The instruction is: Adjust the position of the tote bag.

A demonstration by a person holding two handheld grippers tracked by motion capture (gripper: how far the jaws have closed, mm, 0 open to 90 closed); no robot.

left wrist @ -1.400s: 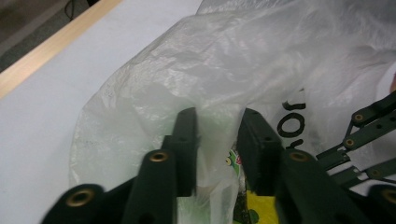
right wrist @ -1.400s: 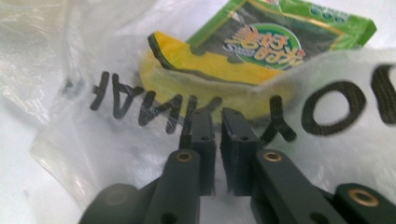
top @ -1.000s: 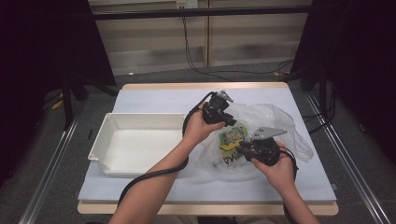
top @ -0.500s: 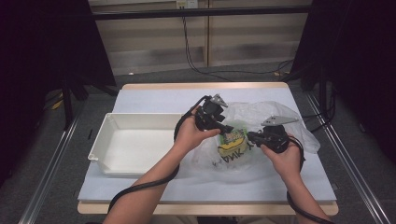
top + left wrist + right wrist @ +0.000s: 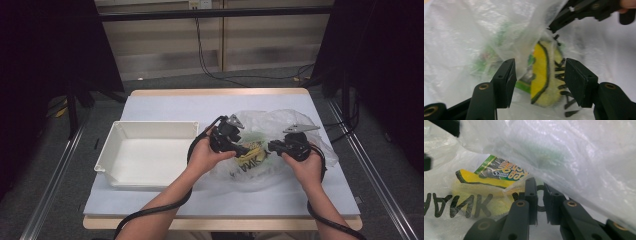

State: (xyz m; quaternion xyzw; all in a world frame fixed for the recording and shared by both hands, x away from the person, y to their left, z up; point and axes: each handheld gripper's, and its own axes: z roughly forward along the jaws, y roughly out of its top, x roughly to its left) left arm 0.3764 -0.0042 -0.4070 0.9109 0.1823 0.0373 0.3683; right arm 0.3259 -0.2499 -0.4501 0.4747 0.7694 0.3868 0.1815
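A translucent plastic bag [image 5: 280, 125] with black lettering lies on the right half of the table. Inside it is a yellow and green snack packet [image 5: 250, 152]. My left gripper [image 5: 245, 148] sits at the bag's mouth. In the left gripper view its jaws [image 5: 539, 75] stand apart and have just been opening; the packet [image 5: 541, 82] and bag film [image 5: 474, 30] lie beyond them, unpinched. My right gripper [image 5: 272, 146] faces it from the right. Its jaws [image 5: 539, 192] closed, then eased slightly, and pinch the bag's film [image 5: 574, 152] beside the packet [image 5: 499, 176].
A white rectangular tray [image 5: 155, 124] stands on the left half of the table, right beside my left hand. The pale tabletop [image 5: 165, 105] ends in a wooden edge at the front. Black cables trail from both grippers toward the near edge.
The left gripper has come toward the near side and its jaws have spread. The right gripper has shifted right and a little farther back, lifting the bag's edge with it.
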